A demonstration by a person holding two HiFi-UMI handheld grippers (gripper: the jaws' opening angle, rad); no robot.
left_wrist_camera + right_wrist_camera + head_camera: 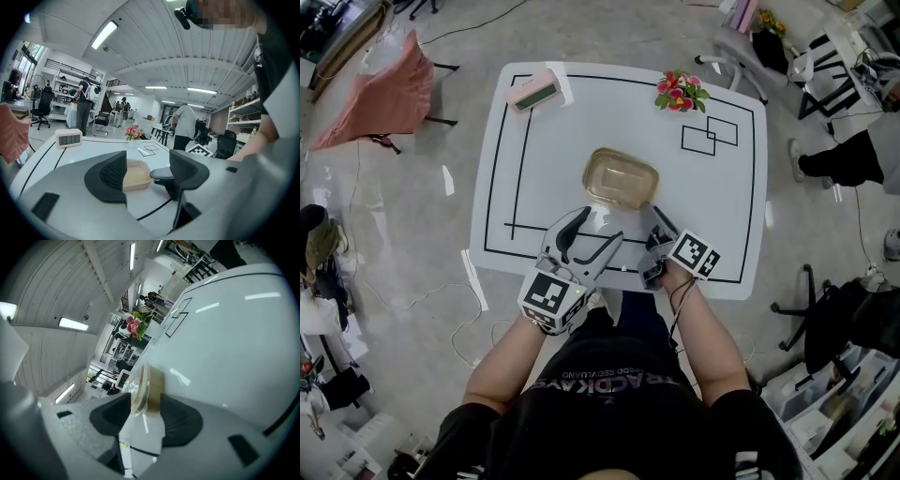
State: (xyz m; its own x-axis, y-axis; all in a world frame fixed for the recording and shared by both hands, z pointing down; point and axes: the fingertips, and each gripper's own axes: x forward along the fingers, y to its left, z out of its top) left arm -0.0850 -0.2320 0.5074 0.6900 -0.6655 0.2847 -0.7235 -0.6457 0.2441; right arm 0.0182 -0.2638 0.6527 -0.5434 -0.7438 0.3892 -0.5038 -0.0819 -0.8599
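1. While the right gripper [654, 217] lies rolled onto its side at the near right corner of the container [621, 178], its jaws stand narrow, one on each side of that corner. In the right gripper view [146, 416] one pad meets the clear lid and the other the tan body [152, 385].
2. The left gripper [602, 225] hangs just beside the container's near edge with its jaws wide apart and nothing held. In its own view [150, 172] the container [136, 174] sits beyond the pads, framed between them.
3. The container rests near the middle of the white table [722, 216], inside the black lines.
4. Well apart, a pink clock [534, 91] sits at the far left corner and flowers [680, 92] at the far edge.
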